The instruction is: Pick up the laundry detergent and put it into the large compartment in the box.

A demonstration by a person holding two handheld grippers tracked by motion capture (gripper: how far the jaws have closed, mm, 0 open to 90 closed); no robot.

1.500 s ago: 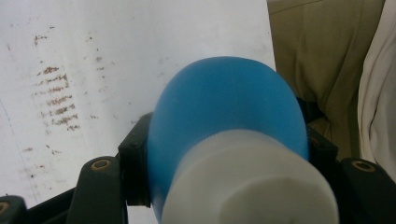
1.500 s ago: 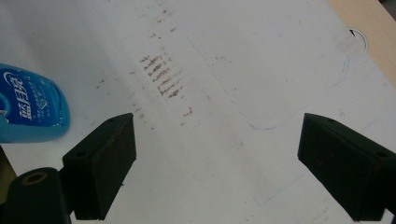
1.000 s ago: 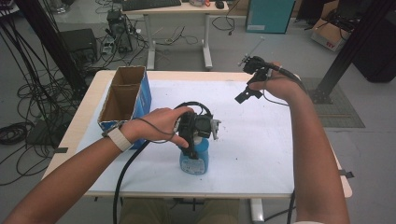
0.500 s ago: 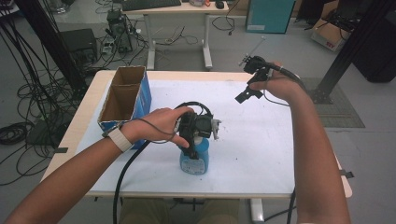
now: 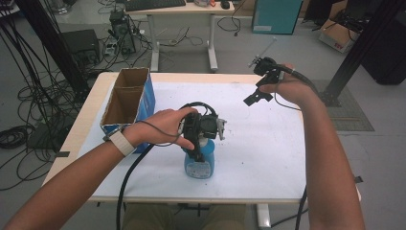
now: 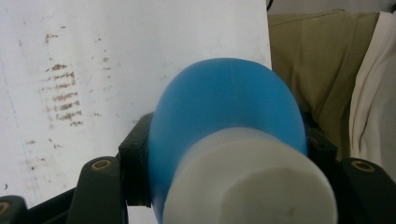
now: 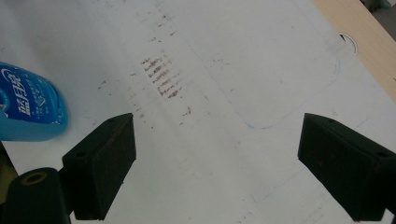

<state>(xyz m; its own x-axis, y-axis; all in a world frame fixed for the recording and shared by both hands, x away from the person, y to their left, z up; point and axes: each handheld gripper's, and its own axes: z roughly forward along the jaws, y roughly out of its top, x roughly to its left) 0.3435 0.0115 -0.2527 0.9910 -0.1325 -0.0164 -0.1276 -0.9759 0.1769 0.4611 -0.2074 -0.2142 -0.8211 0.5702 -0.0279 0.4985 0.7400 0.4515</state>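
A blue bottle (image 5: 199,163) with a white cap (image 6: 248,185) stands upright on the white table cover, near the table's front edge. My left gripper (image 5: 197,140) comes from the left at the bottle's upper part and is shut on it. In the left gripper view both black jaws press against the blue body (image 6: 224,105) just under the cap. My right gripper (image 5: 257,85) hangs in the air over the table's far right part, away from the bottle. Its jaws stand wide open with nothing between them (image 7: 219,156). The labelled bottle (image 7: 29,111) lies at the left of that view.
An open cardboard box (image 5: 127,97) with blue sides stands at the table's left edge, beside my left forearm. The white cover (image 5: 268,143) carries brown smudges and a faint drawn outline (image 7: 280,93). Cables trail from both grippers over the front edge.
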